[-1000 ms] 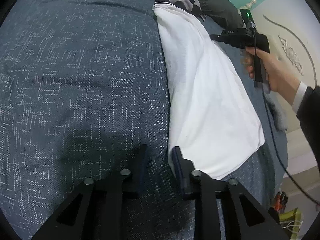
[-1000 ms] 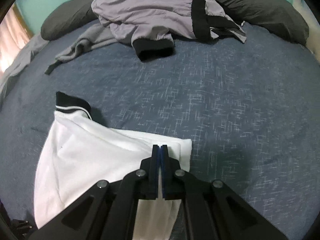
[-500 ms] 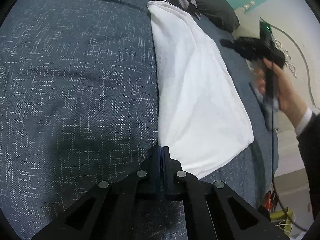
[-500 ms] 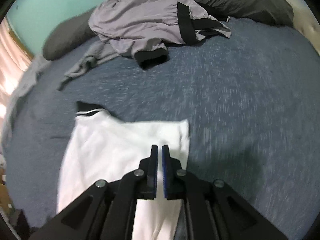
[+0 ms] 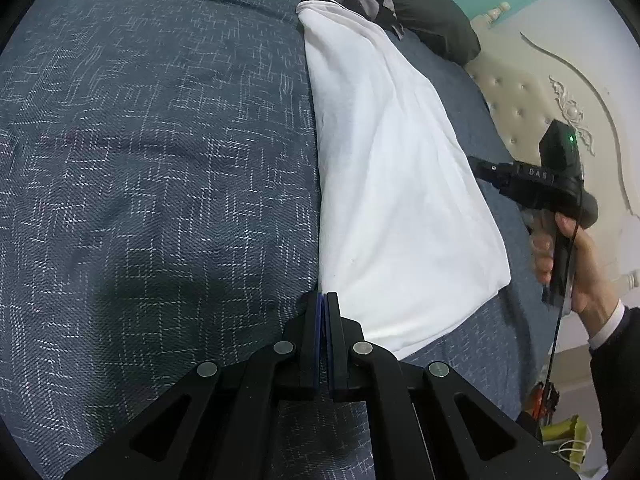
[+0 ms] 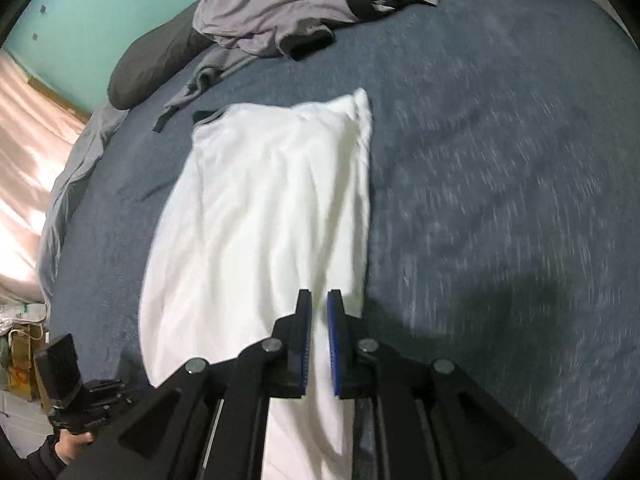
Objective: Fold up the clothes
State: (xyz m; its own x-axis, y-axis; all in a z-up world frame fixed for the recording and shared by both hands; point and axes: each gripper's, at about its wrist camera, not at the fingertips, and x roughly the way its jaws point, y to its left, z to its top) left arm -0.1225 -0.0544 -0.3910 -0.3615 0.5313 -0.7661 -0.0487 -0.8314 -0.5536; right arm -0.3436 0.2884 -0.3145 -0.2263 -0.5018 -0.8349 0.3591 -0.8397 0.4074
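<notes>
A white shirt (image 5: 400,180) with a dark collar lies folded into a long strip on the blue bed cover (image 5: 160,160). My left gripper (image 5: 322,296) is shut on the shirt's near left corner, low against the cover. In the right wrist view the same shirt (image 6: 260,208) stretches away from me. My right gripper (image 6: 319,300) hovers over its near end with the jaws a narrow gap apart and nothing pinched between them. From the left wrist view the right gripper (image 5: 476,164) hangs beside the shirt's right edge, held by a hand (image 5: 576,264).
A grey jacket (image 6: 288,4) with black cuffs is heaped at the far end of the bed, next to a dark pillow (image 6: 156,64) and a grey garment (image 6: 208,72). A cream headboard (image 5: 520,100) borders the bed cover (image 6: 500,160). Pink curtains (image 6: 24,140) hang left.
My left gripper closed at the shirt's near corner and sank lower. My right gripper parted its jaws, let go of the shirt's far corner and swung back along the shirt.
</notes>
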